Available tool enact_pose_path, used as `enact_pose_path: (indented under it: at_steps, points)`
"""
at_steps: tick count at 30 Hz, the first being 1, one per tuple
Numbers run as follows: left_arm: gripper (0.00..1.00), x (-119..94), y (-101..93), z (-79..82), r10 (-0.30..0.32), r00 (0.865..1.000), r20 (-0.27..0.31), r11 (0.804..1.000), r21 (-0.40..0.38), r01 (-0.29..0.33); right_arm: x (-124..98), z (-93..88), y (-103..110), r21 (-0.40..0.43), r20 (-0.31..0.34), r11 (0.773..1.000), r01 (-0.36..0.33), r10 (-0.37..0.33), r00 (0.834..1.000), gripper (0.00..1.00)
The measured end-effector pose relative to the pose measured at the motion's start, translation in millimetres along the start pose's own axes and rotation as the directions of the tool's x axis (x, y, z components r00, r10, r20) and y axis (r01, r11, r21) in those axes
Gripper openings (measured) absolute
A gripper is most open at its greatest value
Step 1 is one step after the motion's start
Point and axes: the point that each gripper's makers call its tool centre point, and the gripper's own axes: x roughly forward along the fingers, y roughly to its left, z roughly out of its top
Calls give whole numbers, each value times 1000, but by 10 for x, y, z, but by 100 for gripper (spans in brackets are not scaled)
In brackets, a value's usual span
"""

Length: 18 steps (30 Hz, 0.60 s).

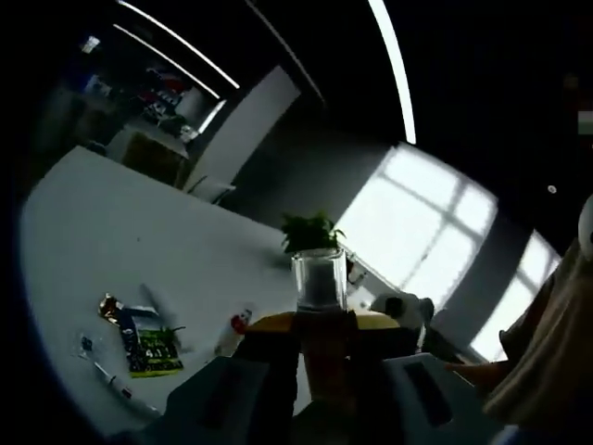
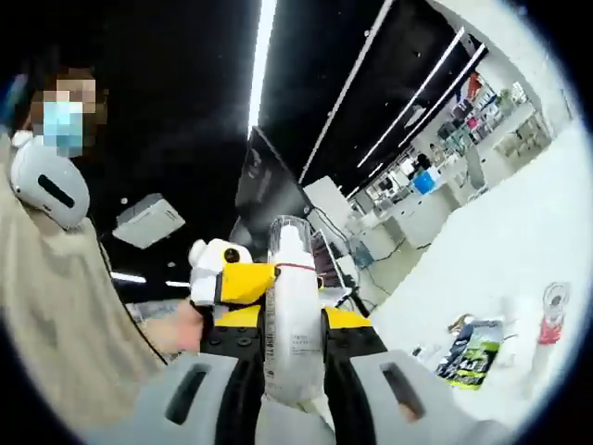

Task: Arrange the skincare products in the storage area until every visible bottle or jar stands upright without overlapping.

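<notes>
In the left gripper view my left gripper (image 1: 324, 362) is shut on a brownish bottle (image 1: 326, 348) with a clear cap (image 1: 321, 280), held upright in the air. In the right gripper view my right gripper (image 2: 295, 345) is shut on a white bottle (image 2: 292, 320) with a clear cap and small print on its side. The two grippers face each other closely: the right gripper's yellow and white front (image 1: 400, 311) sits just behind the brownish bottle, and the left gripper's yellow front (image 2: 243, 283) sits behind the white bottle.
A white table (image 1: 93, 232) lies below, carrying a green packet (image 1: 148, 350), a gold item (image 1: 111, 306) and a red-capped tube (image 1: 239, 323). A potted plant (image 1: 310, 232) stands at its far edge. The green packet (image 2: 477, 357) and a tube (image 2: 551, 315) lie on the table (image 2: 519, 232). A person in beige (image 2: 56, 315) is close.
</notes>
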Motion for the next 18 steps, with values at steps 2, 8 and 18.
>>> enact_pose_path:
  at_steps: [2,8,18]
  points:
    - [16,17,29,16,54,999,5,998,23,-54,29,-14,-81,-101,-58,985,137,-144,988,26]
    - [15,80,8,69,174,984,50,982,66,-177,-72,86,-248,-311,-68,839,447,-489,870,22]
    - [15,152,-238,110,229,970,83,886,396,-243,-194,228,-262,-308,-26,807,503,-536,844,22]
